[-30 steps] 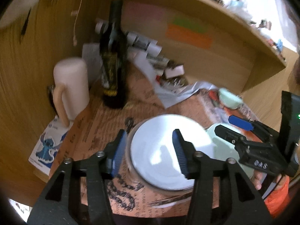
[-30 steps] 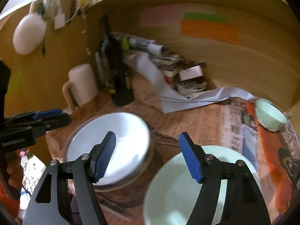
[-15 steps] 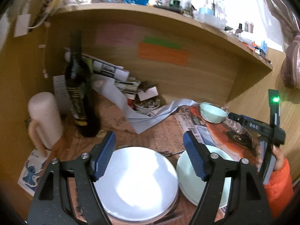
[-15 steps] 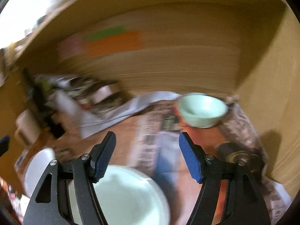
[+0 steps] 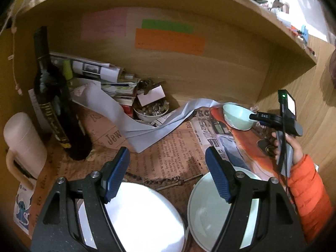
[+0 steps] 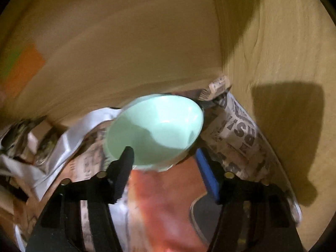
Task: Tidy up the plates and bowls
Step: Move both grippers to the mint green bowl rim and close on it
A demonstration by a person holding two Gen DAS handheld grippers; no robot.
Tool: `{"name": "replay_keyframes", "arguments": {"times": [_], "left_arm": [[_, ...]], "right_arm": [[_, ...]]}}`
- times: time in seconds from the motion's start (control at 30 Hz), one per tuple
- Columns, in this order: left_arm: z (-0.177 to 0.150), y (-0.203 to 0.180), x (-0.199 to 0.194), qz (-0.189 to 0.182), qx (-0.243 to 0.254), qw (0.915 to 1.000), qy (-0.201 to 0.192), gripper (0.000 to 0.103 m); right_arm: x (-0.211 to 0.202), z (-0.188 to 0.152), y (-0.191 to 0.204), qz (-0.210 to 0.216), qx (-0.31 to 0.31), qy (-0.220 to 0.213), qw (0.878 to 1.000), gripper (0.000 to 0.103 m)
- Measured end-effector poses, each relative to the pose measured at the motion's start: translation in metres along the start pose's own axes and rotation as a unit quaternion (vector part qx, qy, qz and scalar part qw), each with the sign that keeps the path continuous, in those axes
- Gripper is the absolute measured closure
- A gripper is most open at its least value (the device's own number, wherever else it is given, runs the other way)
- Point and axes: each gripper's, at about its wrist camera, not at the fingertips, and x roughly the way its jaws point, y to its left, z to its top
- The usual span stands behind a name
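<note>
The small mint-green bowl [image 6: 155,130] sits at the far right of the newspaper-covered desk [image 5: 178,153], straddled by the right gripper [image 6: 163,163], whose jaws have just been closing but do not yet press it. The left gripper [image 5: 167,175] hangs spread and empty over a white plate [image 5: 142,216] and pale green plate [image 5: 201,210] nearby. A dark wine bottle [image 5: 52,105] and cream mug [image 5: 23,142] stand far left.
</note>
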Motion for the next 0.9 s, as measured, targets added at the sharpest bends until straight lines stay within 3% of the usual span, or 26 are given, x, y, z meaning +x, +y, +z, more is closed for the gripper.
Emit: {"name": "replay_keyframes", "arguments": {"times": [0.2, 0.27, 0.37, 0.67, 0.9], "left_arm": [[0.005, -0.009, 0.015, 0.004, 0.020, 0.9997, 0.011, 0.029], [0.007, -0.012, 0.021, 0.002, 0.024, 0.9996, 0.016, 0.029], [0.013, -0.016, 0.032, -0.006, 0.029, 0.9991, 0.031, 0.029], [0.032, -0.028, 0.073, -0.018, 0.025, 0.9964, 0.079, 0.029], [0.045, -0.034, 0.111, -0.013, 0.008, 0.9928, 0.119, 0.029]], "right_arm": [[0.028, 0.007, -0.011, -0.014, 0.014, 0.022, 1.000, 0.063], [0.030, 0.007, -0.015, -0.017, 0.019, 0.027, 0.999, 0.073], [0.027, 0.004, -0.021, -0.005, 0.026, 0.035, 0.999, 0.080], [-0.006, -0.033, -0.005, 0.051, -0.030, 0.063, 0.996, 0.081], [-0.033, -0.064, 0.020, 0.121, -0.082, 0.091, 0.985, 0.081]]}}
